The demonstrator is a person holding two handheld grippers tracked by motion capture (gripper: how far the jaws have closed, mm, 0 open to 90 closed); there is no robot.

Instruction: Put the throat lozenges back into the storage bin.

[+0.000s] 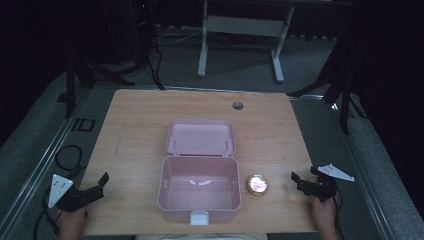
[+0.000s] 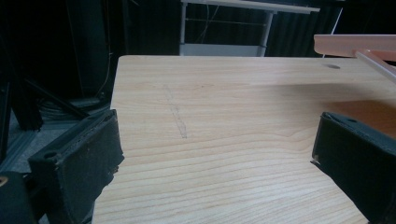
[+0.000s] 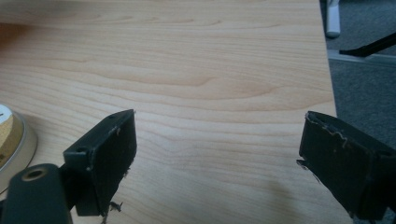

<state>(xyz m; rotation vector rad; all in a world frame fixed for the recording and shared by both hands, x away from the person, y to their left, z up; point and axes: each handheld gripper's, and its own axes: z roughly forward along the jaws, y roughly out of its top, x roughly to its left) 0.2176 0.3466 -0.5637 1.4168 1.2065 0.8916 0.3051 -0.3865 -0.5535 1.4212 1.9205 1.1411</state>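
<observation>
A pink plastic box stands open in the middle of the wooden table, its lid laid back flat and its inside empty. Just right of the box sits a small round tin with a gold rim; its edge shows at the left of the right gripper view. My left gripper rests open near the table's front left corner, nothing between its jaws. My right gripper is open near the front right edge, a short way right of the tin, its jaws empty.
A white latch sits on the box's front wall. A round cable hole is in the table's far edge. Beyond the table stand a white desk frame and black tripod legs. Cables lie on the floor at left.
</observation>
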